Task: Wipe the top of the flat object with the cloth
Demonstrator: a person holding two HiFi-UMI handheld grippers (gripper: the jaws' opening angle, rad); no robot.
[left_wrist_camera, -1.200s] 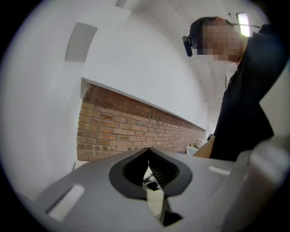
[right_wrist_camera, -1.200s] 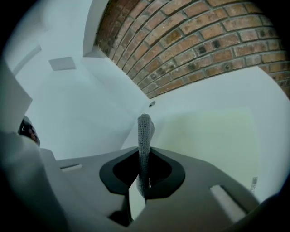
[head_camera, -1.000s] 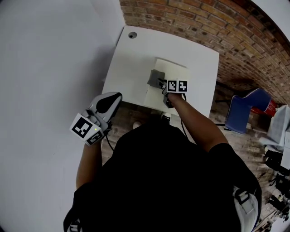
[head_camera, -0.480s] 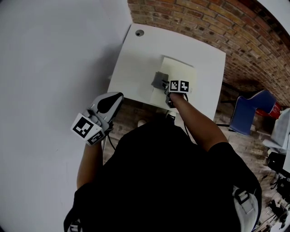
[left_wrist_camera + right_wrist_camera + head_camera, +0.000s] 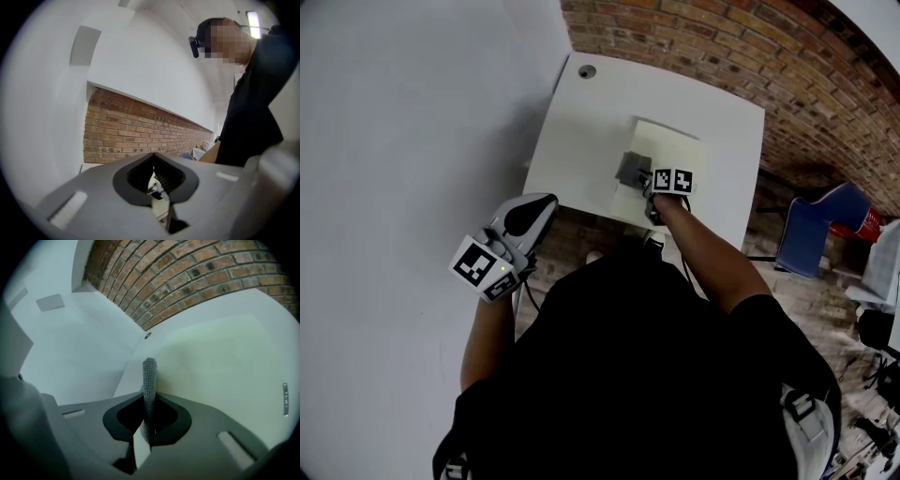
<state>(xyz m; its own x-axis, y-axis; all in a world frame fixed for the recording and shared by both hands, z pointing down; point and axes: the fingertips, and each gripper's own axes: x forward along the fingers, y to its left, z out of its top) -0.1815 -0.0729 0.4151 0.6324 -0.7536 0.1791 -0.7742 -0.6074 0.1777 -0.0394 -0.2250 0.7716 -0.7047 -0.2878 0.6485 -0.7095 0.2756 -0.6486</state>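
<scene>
Wipe in hand | my right gripper [image 5: 645,178] clamps the grey cloth [image 5: 630,169] at the near-left edge of the pale flat object [image 5: 677,146] on the white table [image 5: 600,103]; most of its top, I judge, awaits wiping | left gripper [image 5: 532,212] hangs off-table; jaws together, empty

A plain workroom: brick wall [image 5: 722,37], white table [image 5: 591,122], blue chair [image 5: 806,234].
</scene>
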